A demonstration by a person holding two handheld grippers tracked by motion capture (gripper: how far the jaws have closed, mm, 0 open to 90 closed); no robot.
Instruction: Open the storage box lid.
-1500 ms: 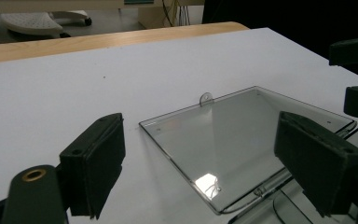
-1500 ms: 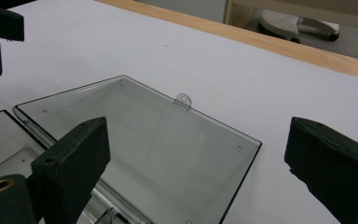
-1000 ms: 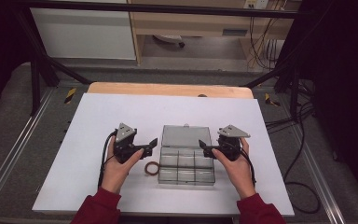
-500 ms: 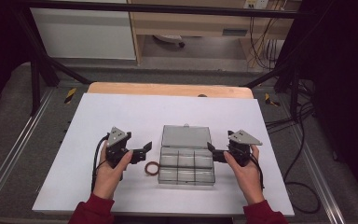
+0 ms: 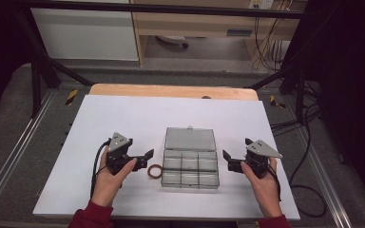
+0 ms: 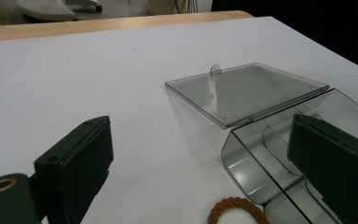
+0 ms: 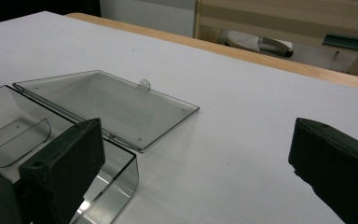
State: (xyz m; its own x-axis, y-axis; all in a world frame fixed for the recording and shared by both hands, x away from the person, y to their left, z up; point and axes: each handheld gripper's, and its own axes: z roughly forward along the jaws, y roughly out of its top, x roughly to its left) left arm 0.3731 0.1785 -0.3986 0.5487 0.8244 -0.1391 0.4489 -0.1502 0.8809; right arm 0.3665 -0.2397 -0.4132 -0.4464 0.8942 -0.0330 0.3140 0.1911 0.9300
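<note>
Both hands have pulled back from the clear compartment box [image 5: 190,164] over the last second. They were tight against its left and right edges; now each sits well apart from it, out to the side.

Left hand-held gripper [image 5: 142,156]: jaws spread, nothing between them, pointing at the brown bead bracelet [image 5: 155,171]. Right hand-held gripper [image 5: 228,160]: jaws spread, empty, just off the box's right edge.

Box state: lid [image 5: 190,139] hinged fully back, lying flat on the white surface [image 5: 123,114] behind the tray. Compartments look empty from the left gripper view [image 6: 279,144] and the right gripper view [image 7: 51,126].

The bracelet [image 6: 237,211] lies on the surface, just beside the box's front-left corner, not inside.

My read: opening is done, the retreat is a reset. The likely next step is the left gripper picking up the bracelet and dropping it into a compartment.
</note>
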